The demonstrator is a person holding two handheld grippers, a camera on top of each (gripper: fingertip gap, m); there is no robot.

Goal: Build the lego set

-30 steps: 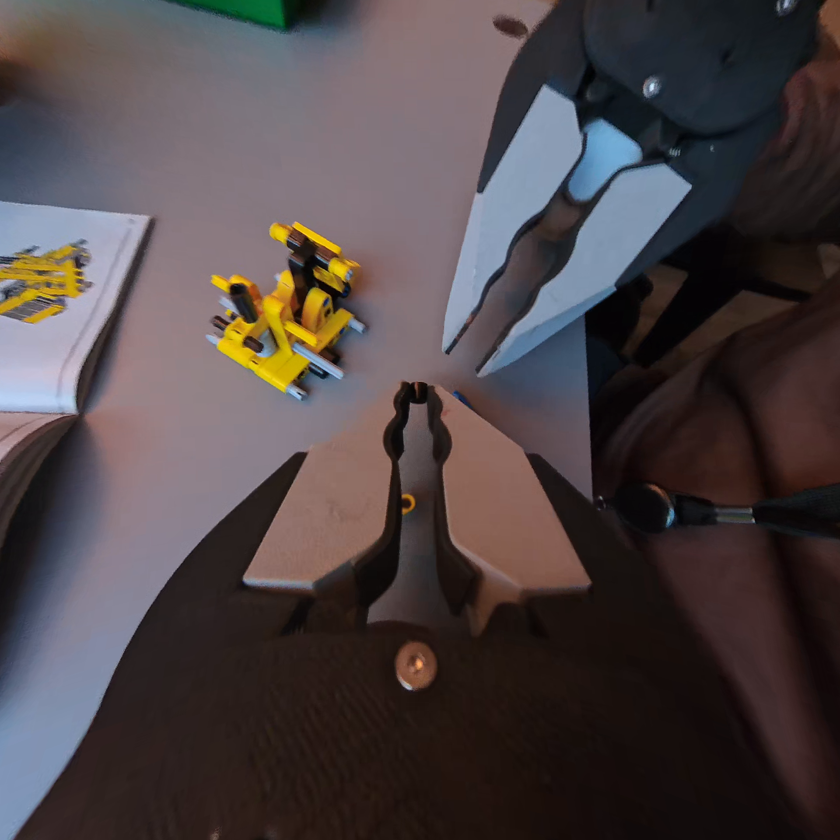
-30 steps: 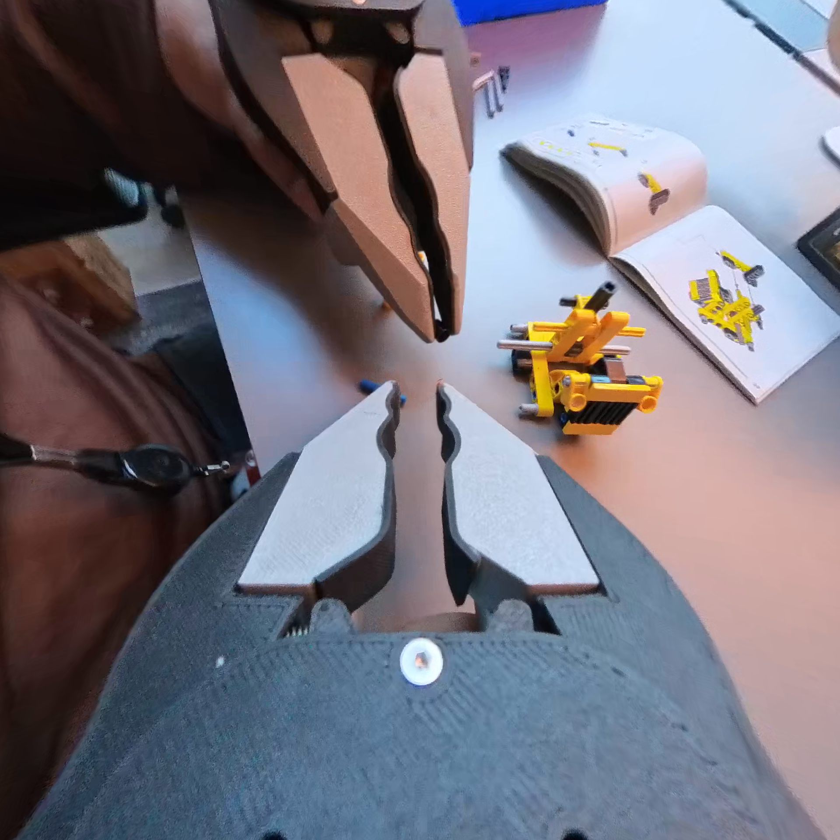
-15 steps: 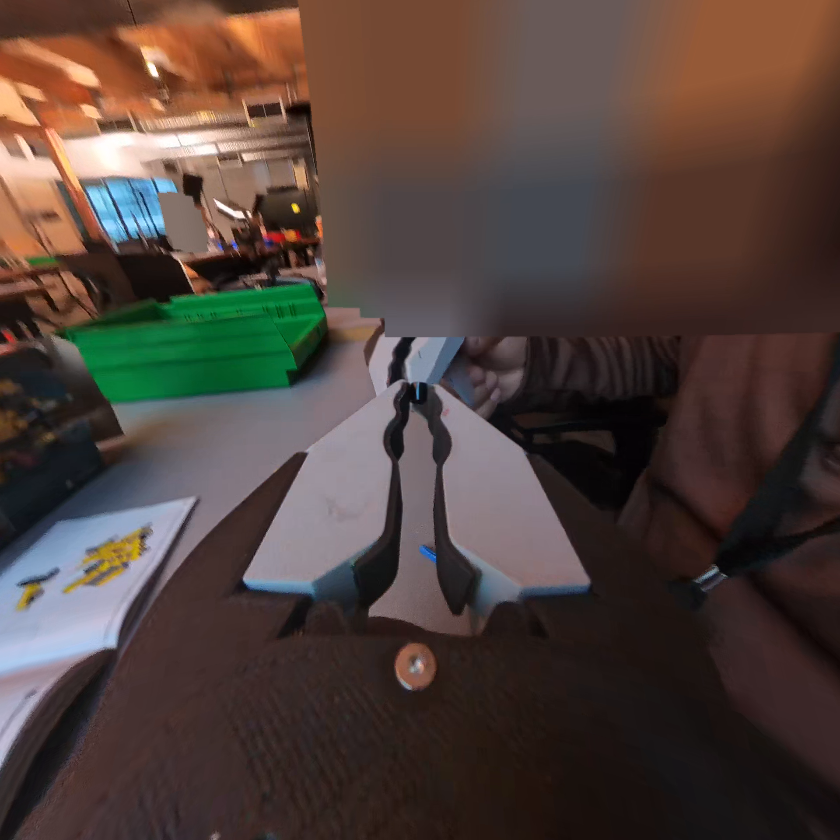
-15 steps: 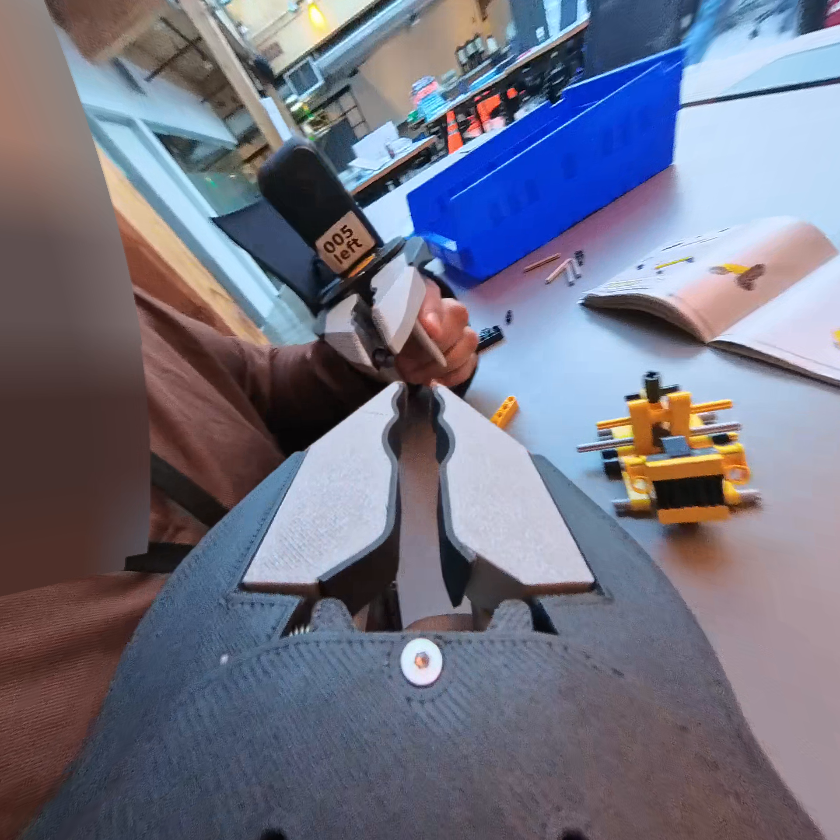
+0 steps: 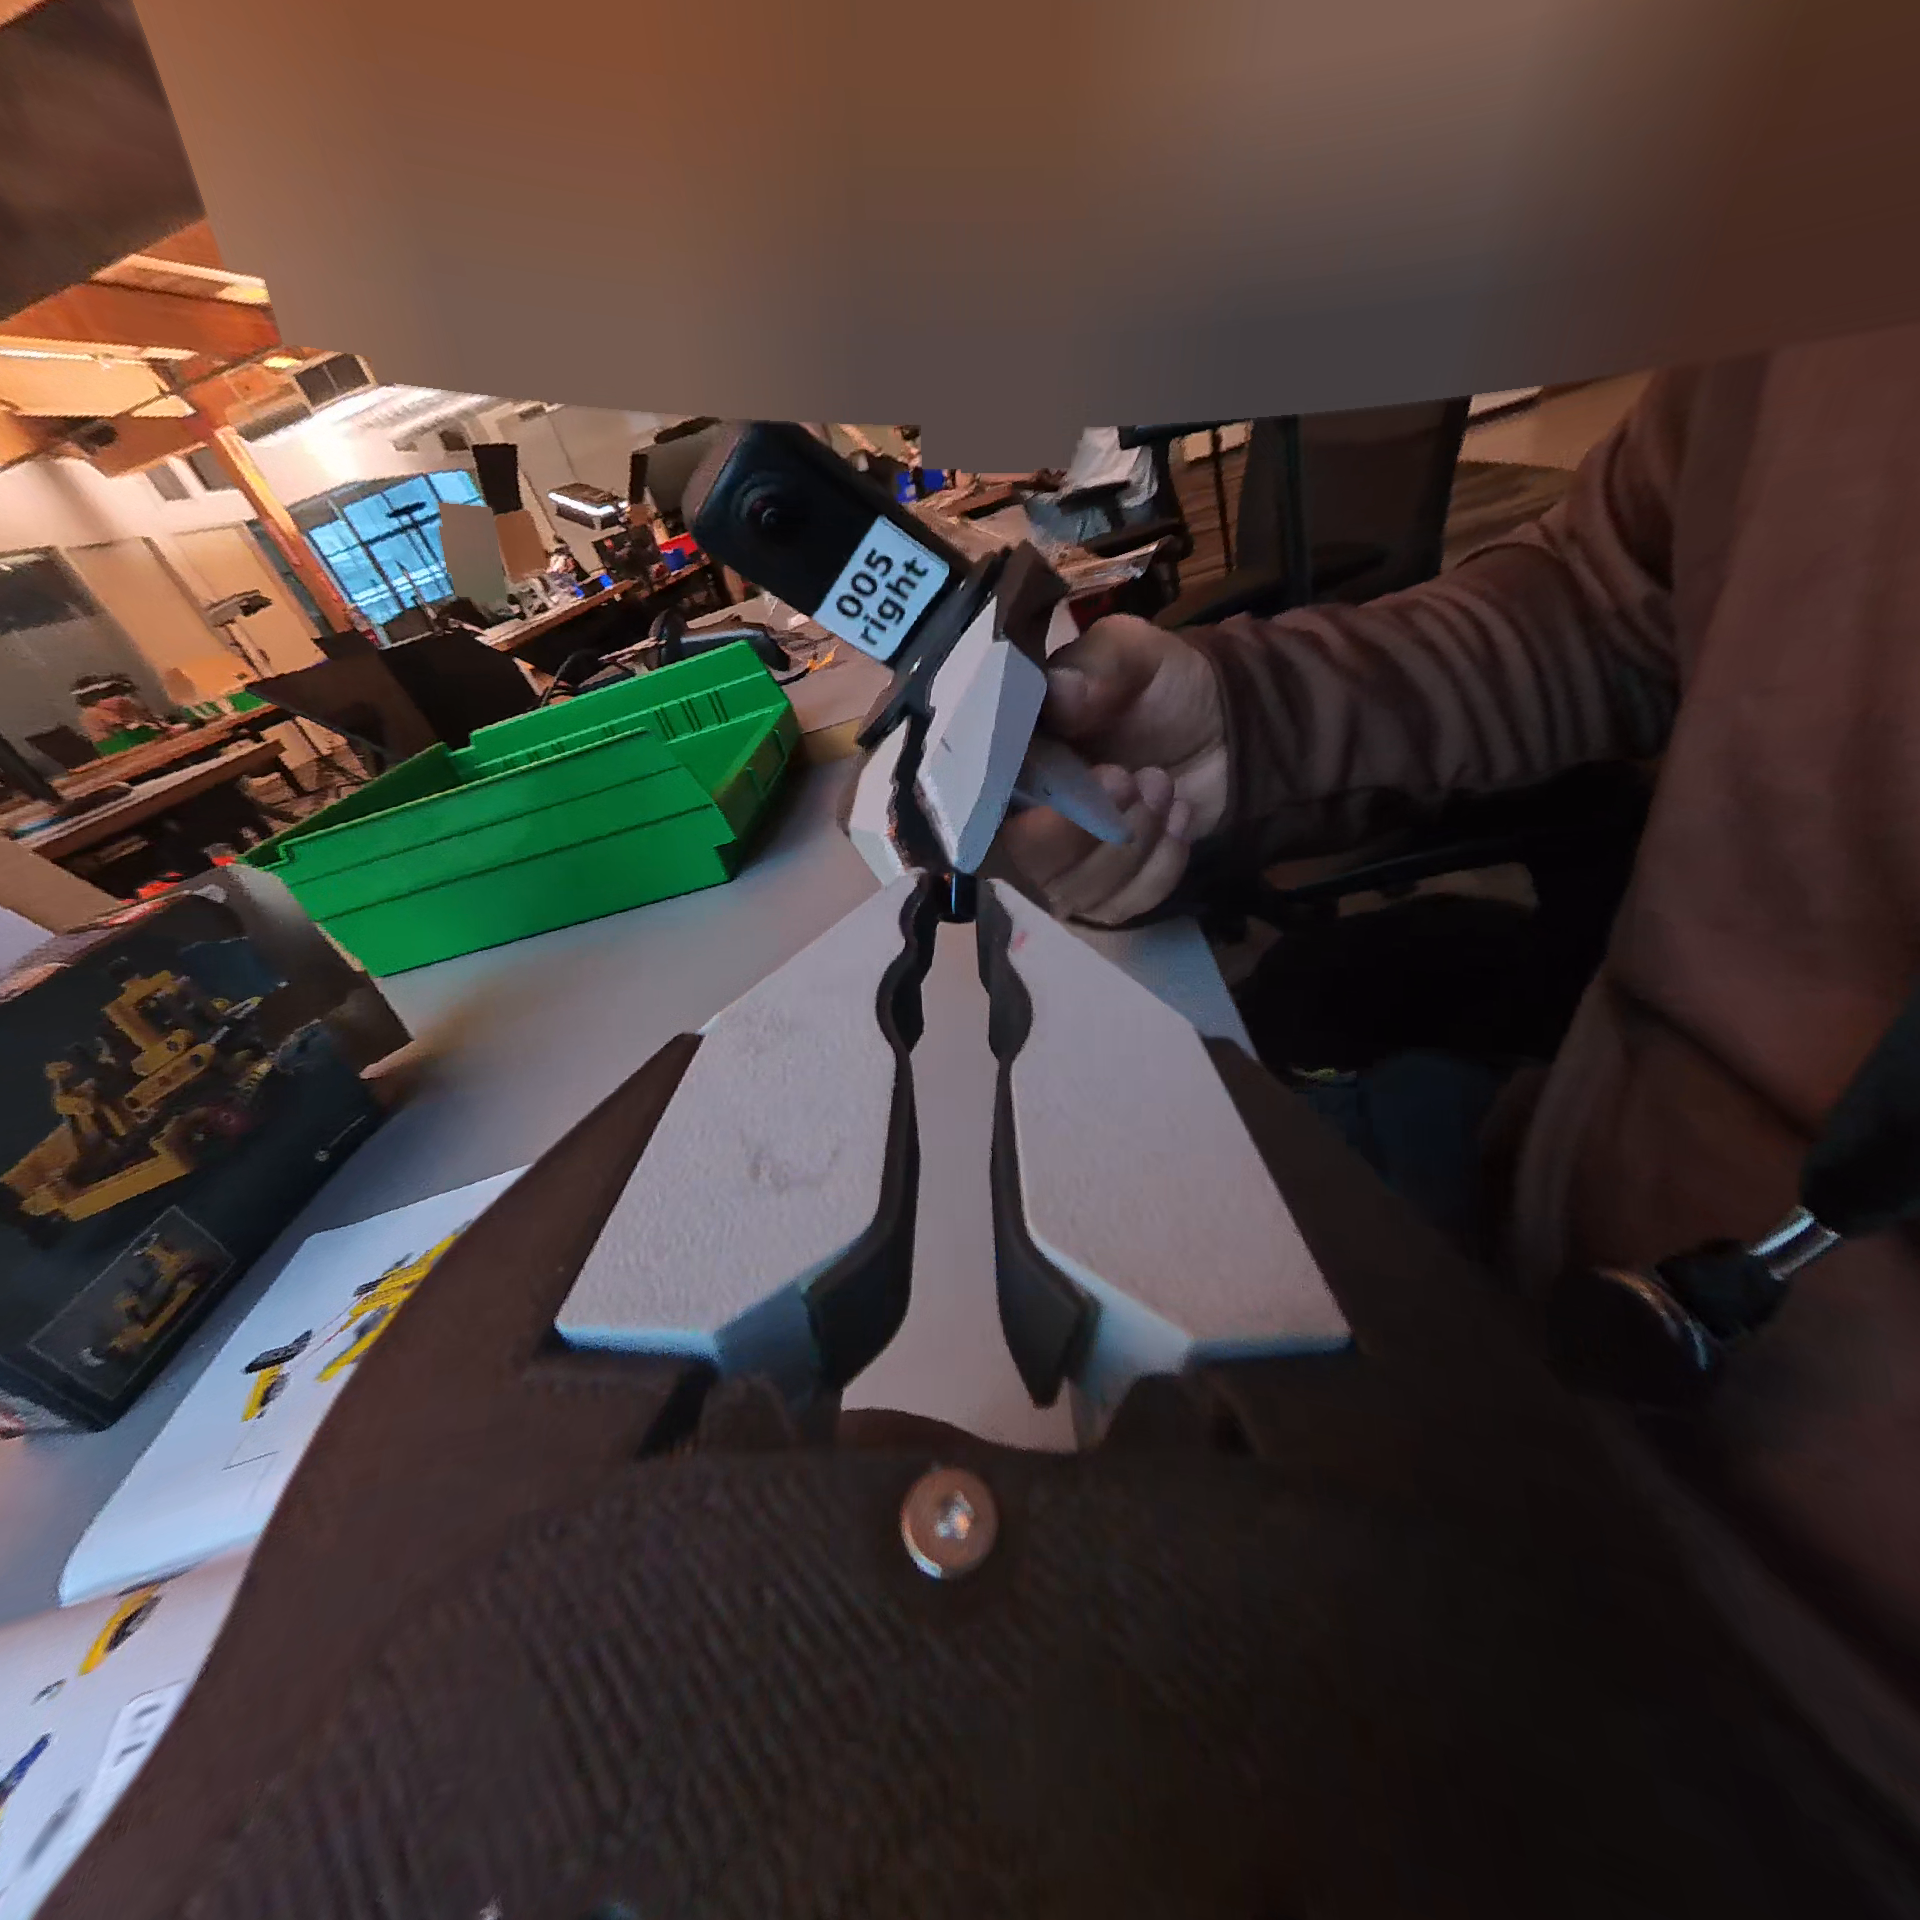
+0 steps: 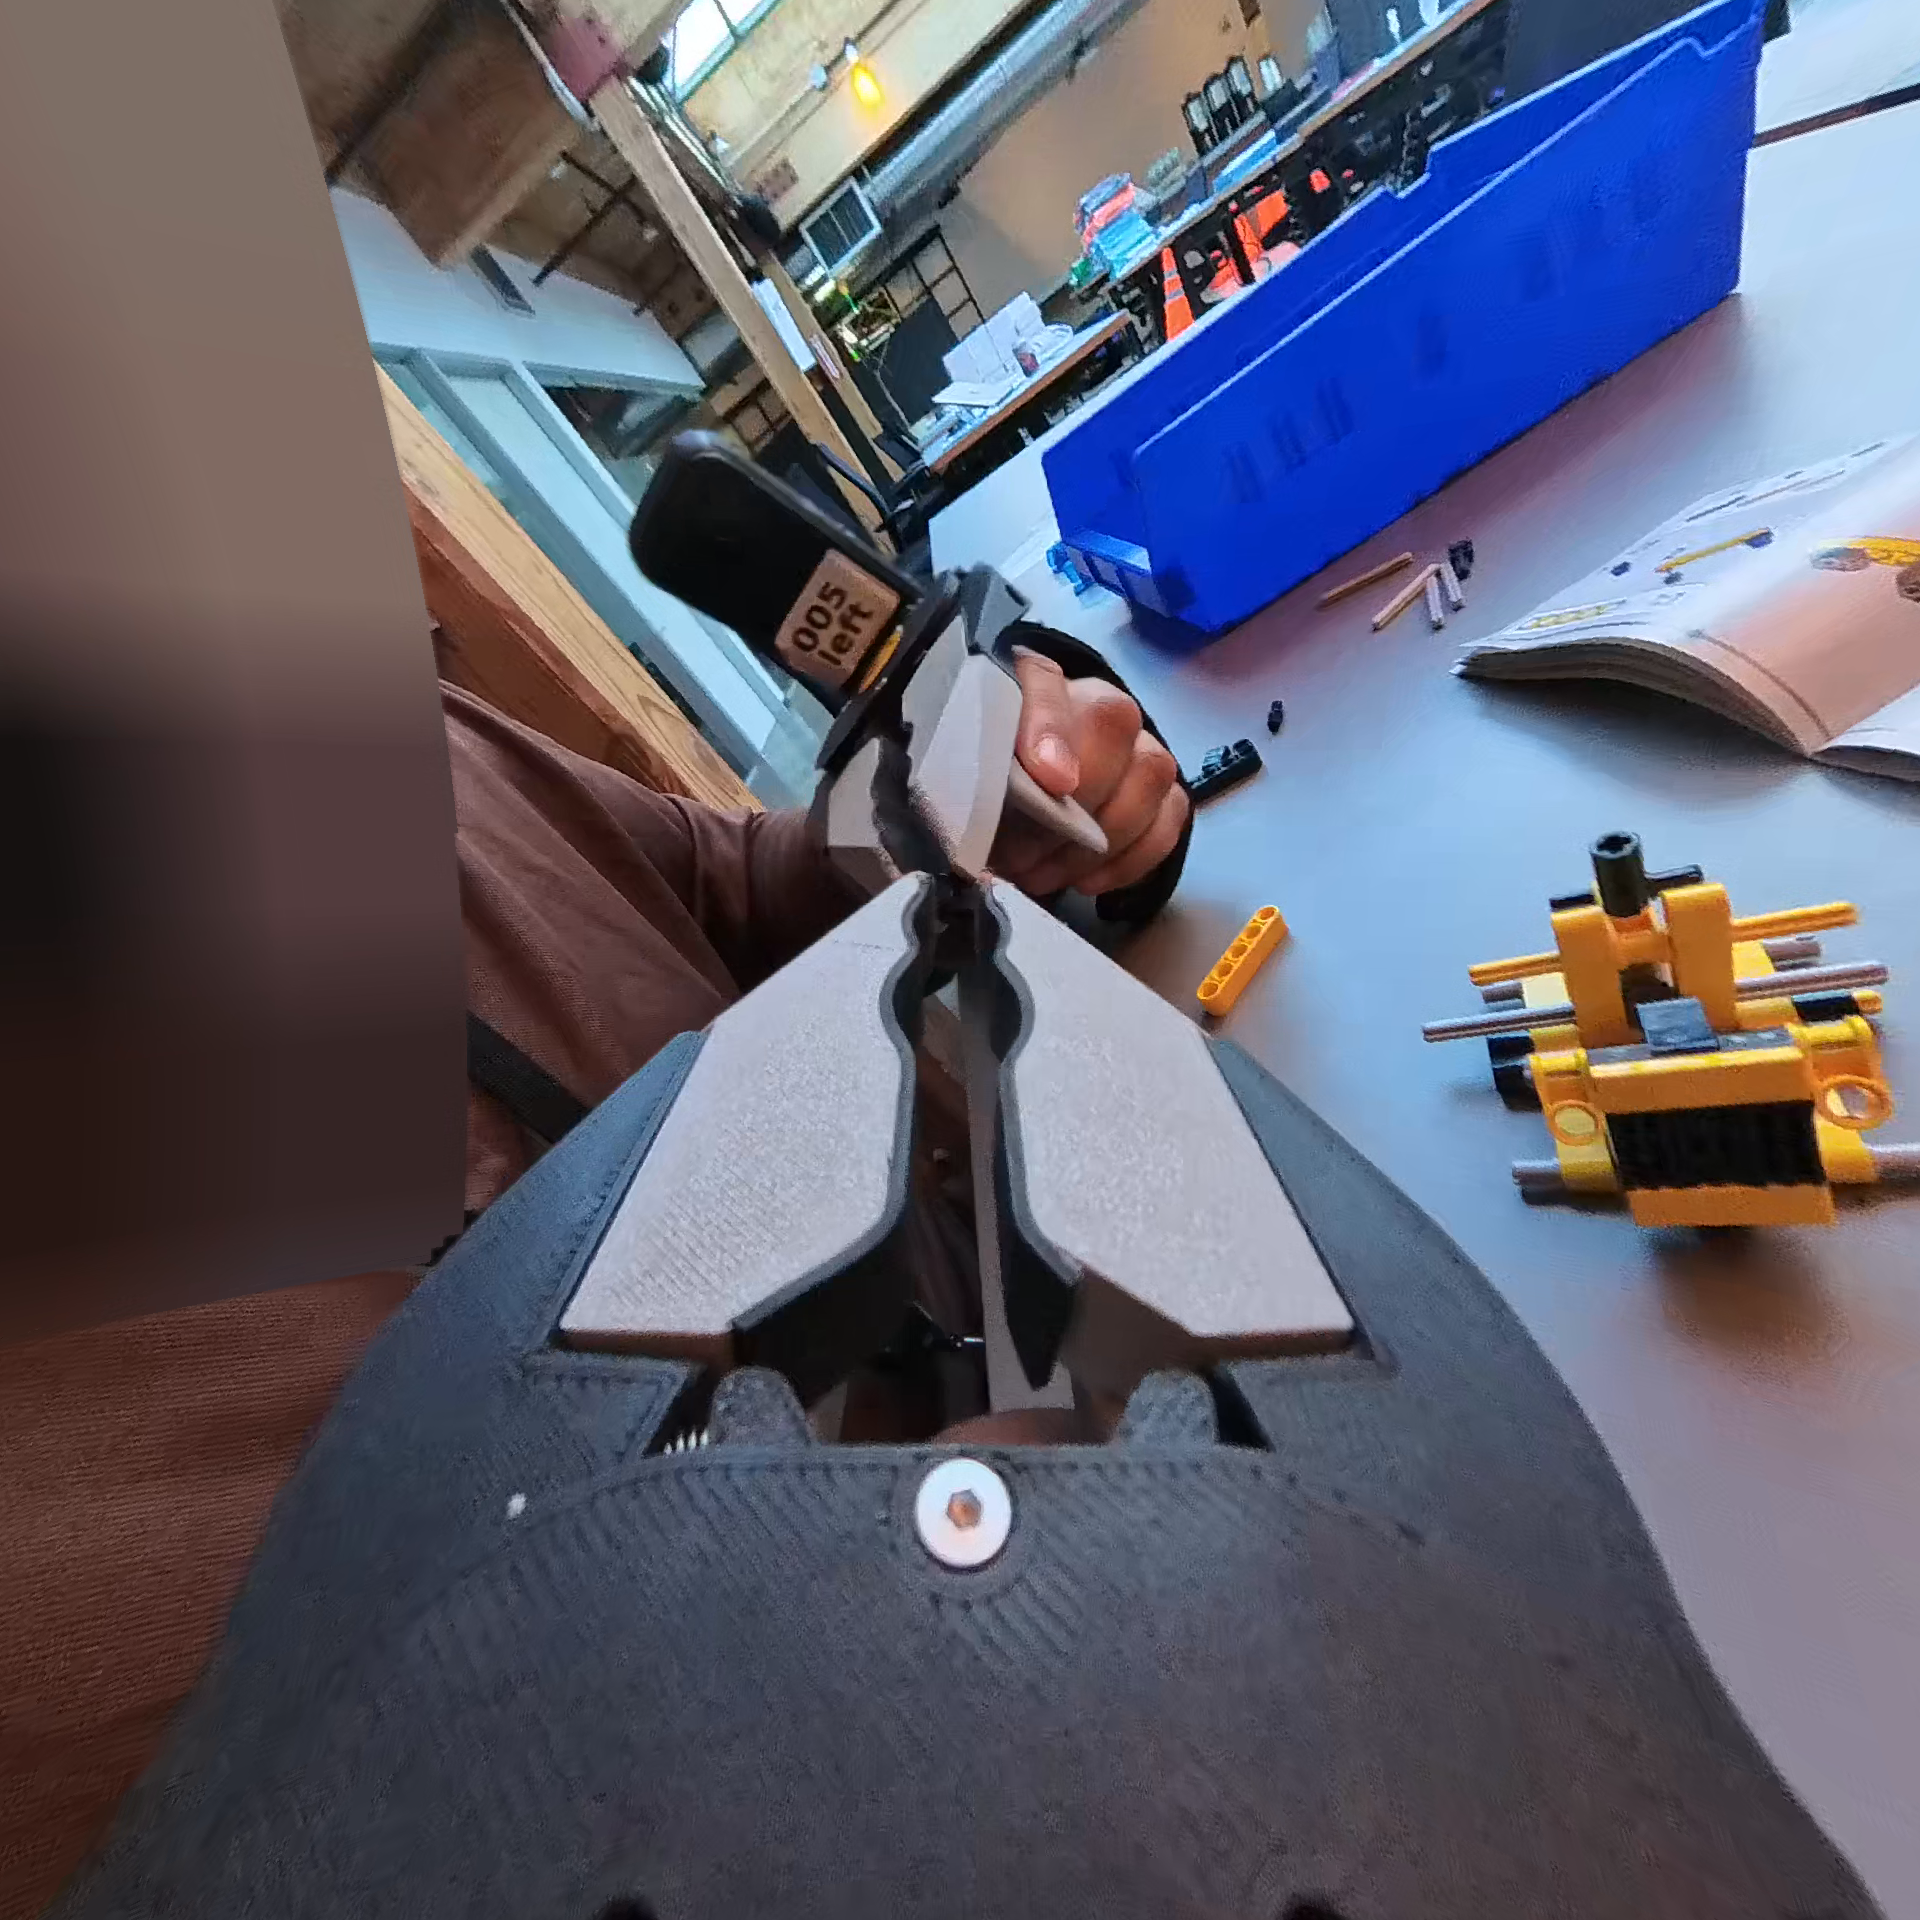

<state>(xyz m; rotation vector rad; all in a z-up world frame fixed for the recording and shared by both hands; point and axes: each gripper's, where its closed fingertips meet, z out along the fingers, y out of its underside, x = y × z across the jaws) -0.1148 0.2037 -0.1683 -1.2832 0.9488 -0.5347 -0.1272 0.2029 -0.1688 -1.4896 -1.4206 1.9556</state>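
An open workshop or maker space is shown: exposed timber beams (image 5: 156, 312) and ducting (image 6: 977, 94) are seen overhead. Rows of cluttered workbenches (image 6: 1039, 405) are ranged behind the grey table (image 6: 1558, 790). Green (image 5: 540, 821) and blue (image 6: 1403, 343) plastic parts bins are set along the table's far edges.

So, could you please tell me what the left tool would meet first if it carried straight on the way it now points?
Most likely the right tool: its tips sit almost against the left tool, which pinches a small dark piece. Depth is unclear.
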